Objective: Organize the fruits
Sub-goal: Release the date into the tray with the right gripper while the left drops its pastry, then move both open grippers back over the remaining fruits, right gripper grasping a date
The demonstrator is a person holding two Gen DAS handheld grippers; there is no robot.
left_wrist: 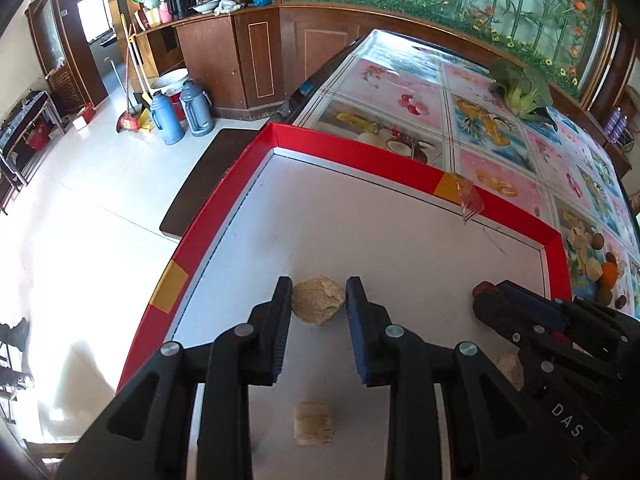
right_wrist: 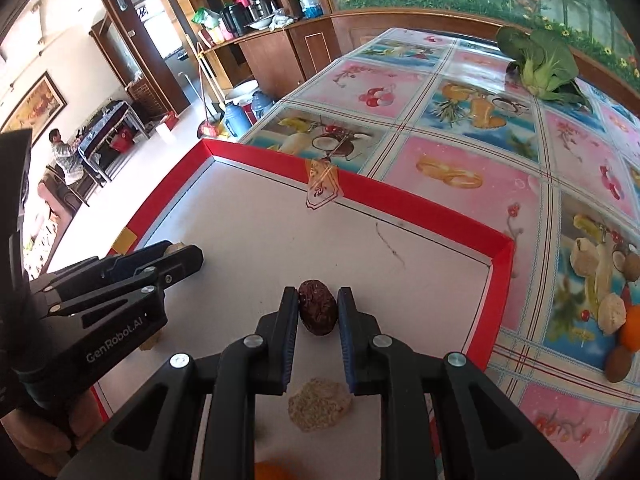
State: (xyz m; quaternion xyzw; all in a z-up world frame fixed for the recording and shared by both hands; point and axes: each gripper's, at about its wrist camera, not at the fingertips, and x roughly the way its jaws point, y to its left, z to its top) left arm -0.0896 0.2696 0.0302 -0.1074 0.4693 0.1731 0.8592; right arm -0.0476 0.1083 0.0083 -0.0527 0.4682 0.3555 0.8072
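Note:
A red-rimmed white tray (left_wrist: 360, 152) lies on the table. My left gripper (left_wrist: 319, 300) has its jaws around a tan lumpy dried fruit (left_wrist: 318, 300), with a small gap on each side. A tan block (left_wrist: 314, 424) lies on the tray below it. My right gripper (right_wrist: 318, 308) is shut on a dark red date (right_wrist: 318, 312) resting on the tray (right_wrist: 400, 200). A tan crumbly piece (right_wrist: 320, 404) lies beneath the right gripper. The right gripper also shows in the left wrist view (left_wrist: 490, 292), and the left gripper shows in the right wrist view (right_wrist: 180, 256).
A leafy green vegetable (right_wrist: 544, 64) lies at the table's far side. Several loose fruits, including an orange (right_wrist: 632, 328) and brown ones (right_wrist: 618, 364), lie right of the tray on the fruit-print tablecloth (right_wrist: 460, 132). The table's left edge drops to the floor.

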